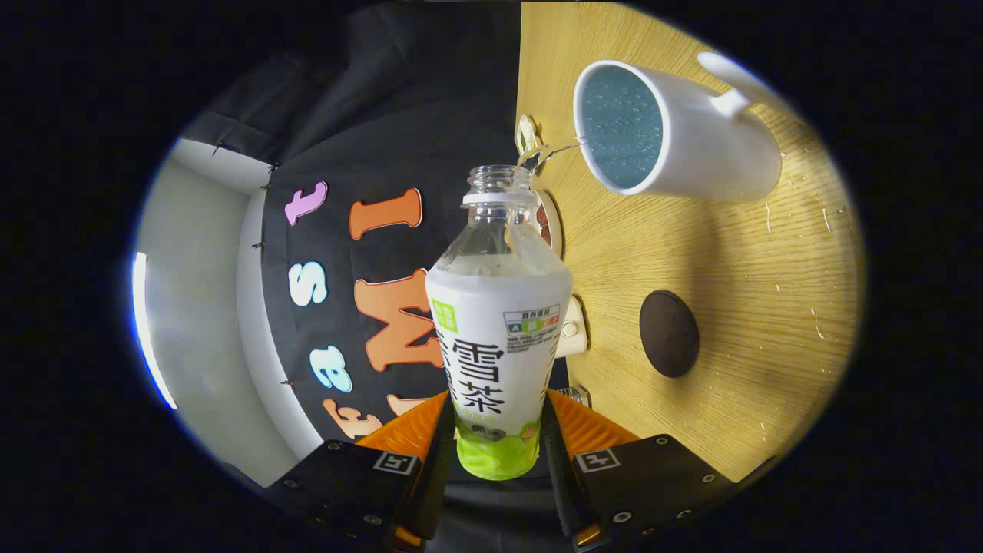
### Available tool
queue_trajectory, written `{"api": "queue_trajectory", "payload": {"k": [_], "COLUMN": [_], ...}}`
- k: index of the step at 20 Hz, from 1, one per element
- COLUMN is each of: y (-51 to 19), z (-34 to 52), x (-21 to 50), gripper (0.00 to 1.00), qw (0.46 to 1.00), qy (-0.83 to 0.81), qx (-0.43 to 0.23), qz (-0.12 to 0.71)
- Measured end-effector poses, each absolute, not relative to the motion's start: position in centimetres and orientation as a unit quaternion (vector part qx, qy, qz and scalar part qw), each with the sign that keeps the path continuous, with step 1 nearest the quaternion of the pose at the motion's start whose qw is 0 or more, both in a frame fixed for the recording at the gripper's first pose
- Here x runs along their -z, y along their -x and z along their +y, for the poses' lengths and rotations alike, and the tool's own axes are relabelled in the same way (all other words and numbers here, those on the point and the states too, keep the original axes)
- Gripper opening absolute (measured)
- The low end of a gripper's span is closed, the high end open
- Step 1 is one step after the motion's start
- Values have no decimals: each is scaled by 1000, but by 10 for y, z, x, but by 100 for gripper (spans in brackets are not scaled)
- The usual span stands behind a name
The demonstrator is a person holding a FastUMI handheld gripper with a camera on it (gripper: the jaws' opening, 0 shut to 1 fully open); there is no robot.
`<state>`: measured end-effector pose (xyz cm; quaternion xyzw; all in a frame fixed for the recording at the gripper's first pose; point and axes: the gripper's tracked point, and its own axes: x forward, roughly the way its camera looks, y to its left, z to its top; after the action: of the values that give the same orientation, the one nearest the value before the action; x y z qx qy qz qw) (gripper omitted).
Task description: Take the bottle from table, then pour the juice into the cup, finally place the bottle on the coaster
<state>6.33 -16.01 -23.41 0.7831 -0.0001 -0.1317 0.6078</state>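
My gripper [498, 434] is shut on an uncapped clear bottle [499, 322] with a white and green label, both fingers pressing its lower part. The view is rolled sideways, so the bottle is tipped toward the table. A thin stream of liquid [549, 151] leaves its mouth and reaches the rim of a white mug [691, 142] standing on the wooden table [737, 307]. The mug holds bubbly liquid. A dark round coaster [669, 333] lies on the table beside the bottle's body, some way from the mug.
A small white object [572, 328] sits at the table's edge just behind the bottle, and a round brown-rimmed item [547, 223] peeks out near the bottle's neck. Behind the table's edge hangs the black booth cloth, with a pale wall beyond.
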Motion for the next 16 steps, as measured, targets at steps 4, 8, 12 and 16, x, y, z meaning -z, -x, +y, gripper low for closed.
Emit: {"api": "queue_trajectory", "payload": {"k": [4,8,12,16], "y": [-69,-66,-69,-68], "z": [-162,-158,-158,-156], "x": [234,233,231,230], "gripper": [60,60,60,60], "qw": [595,588,582,575], "qy": [-792,-797,-802,-807], "qx": [137,136,136,138], "qz": [-7,-11,-17,-20]}}
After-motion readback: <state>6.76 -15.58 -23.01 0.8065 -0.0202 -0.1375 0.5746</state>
